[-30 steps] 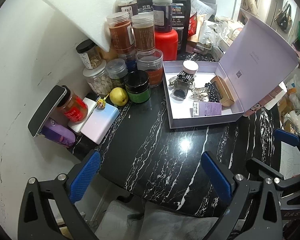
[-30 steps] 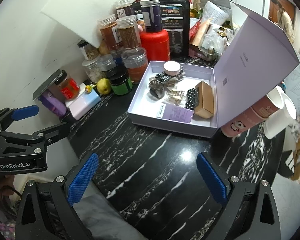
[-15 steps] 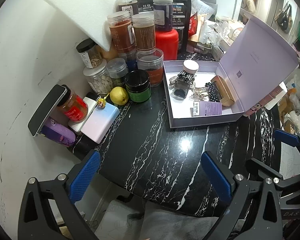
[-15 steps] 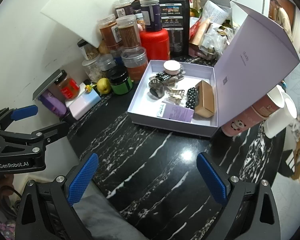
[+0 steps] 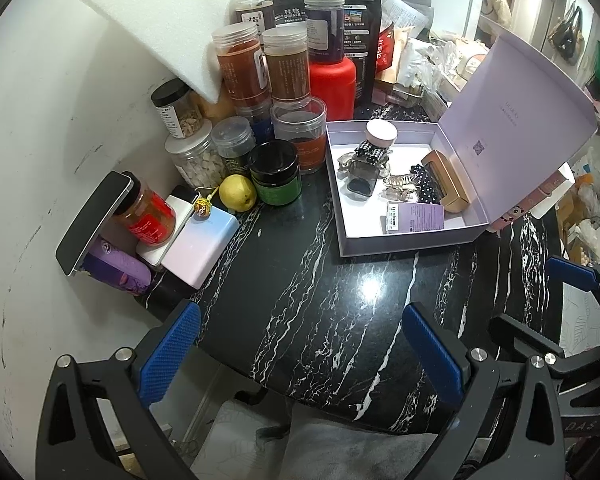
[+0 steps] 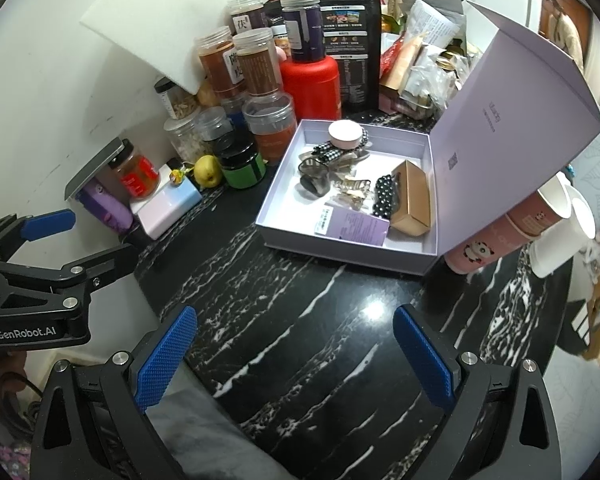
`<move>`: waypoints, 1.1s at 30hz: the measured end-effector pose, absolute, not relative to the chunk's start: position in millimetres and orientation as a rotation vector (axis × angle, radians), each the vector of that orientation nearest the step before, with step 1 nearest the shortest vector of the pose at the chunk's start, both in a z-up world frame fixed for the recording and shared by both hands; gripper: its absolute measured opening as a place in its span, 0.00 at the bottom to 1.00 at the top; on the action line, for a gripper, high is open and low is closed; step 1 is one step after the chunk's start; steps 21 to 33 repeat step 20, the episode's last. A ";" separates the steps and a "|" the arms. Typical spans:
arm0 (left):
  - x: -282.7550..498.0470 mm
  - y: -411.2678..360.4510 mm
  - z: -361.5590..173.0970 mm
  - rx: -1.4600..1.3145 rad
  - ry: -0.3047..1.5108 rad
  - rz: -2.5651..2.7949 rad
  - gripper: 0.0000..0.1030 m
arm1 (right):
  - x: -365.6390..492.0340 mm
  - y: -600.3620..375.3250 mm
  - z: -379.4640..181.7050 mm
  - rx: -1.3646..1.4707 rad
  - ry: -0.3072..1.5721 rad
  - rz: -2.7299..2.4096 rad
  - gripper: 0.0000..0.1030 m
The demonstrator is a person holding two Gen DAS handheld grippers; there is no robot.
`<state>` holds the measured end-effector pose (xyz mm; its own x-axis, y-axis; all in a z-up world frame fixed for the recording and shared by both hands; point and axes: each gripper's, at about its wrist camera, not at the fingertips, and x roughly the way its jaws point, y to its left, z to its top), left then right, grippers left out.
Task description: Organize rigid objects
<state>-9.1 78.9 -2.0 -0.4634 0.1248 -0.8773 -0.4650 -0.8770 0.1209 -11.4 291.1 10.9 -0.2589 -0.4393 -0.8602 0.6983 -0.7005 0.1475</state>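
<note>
An open lilac gift box (image 5: pixel 404 242) (image 6: pixel 340 248) sits on the black marble table (image 5: pixel 312 300) (image 6: pixel 300 312), its lid raised to the right. Inside lie a pink-lidded round jar (image 5: pixel 381 133) (image 6: pixel 345 134), hair clips (image 5: pixel 400 184) (image 6: pixel 350 190), a brown carton (image 5: pixel 448 182) (image 6: pixel 414 198) and a purple card (image 5: pixel 424 216) (image 6: pixel 360 226). My left gripper (image 5: pixel 300 354) hovers open over the table's near edge, empty. My right gripper (image 6: pixel 296 354) is also open and empty, near the front edge, well short of the box.
Jars and canisters (image 5: pixel 284 68) (image 6: pixel 256 64) crowd the back left by the wall, with a red bottle (image 5: pixel 332 80), a green-labelled black jar (image 5: pixel 276 176), a yellow fruit (image 5: pixel 237 193) and a pastel power bank (image 5: pixel 202 244). Pink paper cups (image 6: pixel 512 228) lie right of the box.
</note>
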 end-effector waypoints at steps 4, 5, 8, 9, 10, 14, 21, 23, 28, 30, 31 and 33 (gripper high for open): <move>-9.8 81.2 -2.4 -1.375 0.510 2.368 1.00 | -13.4 290.5 11.3 1.261 0.341 -2.017 0.97; -9.6 81.6 -2.7 -1.376 0.509 2.366 1.00 | -13.9 290.6 11.1 1.262 0.340 -2.017 0.97; -10.2 82.2 -2.7 -1.379 0.505 2.362 1.00 | -14.7 290.8 10.7 1.265 0.340 -2.018 0.97; -10.7 82.2 -2.6 -1.378 0.504 2.362 1.00 | -14.9 290.9 10.7 1.265 0.340 -2.018 0.97; -10.8 82.5 -2.7 -1.378 0.505 2.362 1.00 | -15.1 291.6 10.4 1.265 0.339 -2.018 0.97; -11.5 83.5 -3.9 -1.384 0.505 2.359 1.00 | -15.4 291.7 10.3 1.264 0.341 -2.017 0.97; -13.2 84.3 -10.2 -1.406 0.489 2.327 1.00 | -16.8 293.3 7.4 1.271 0.338 -2.017 0.97; -13.2 84.3 -10.2 -1.406 0.489 2.327 1.00 | -16.8 293.3 7.4 1.271 0.338 -2.017 0.97; -13.2 84.3 -10.2 -1.406 0.489 2.327 1.00 | -16.8 293.3 7.4 1.271 0.338 -2.017 0.97; -13.2 84.3 -10.2 -1.406 0.489 2.327 1.00 | -16.8 293.3 7.4 1.271 0.338 -2.017 0.97; -13.2 84.3 -10.2 -1.406 0.489 2.327 1.00 | -16.8 293.3 7.4 1.271 0.338 -2.017 0.97; -13.2 84.3 -10.2 -1.406 0.489 2.327 1.00 | -16.8 293.3 7.4 1.271 0.338 -2.017 0.97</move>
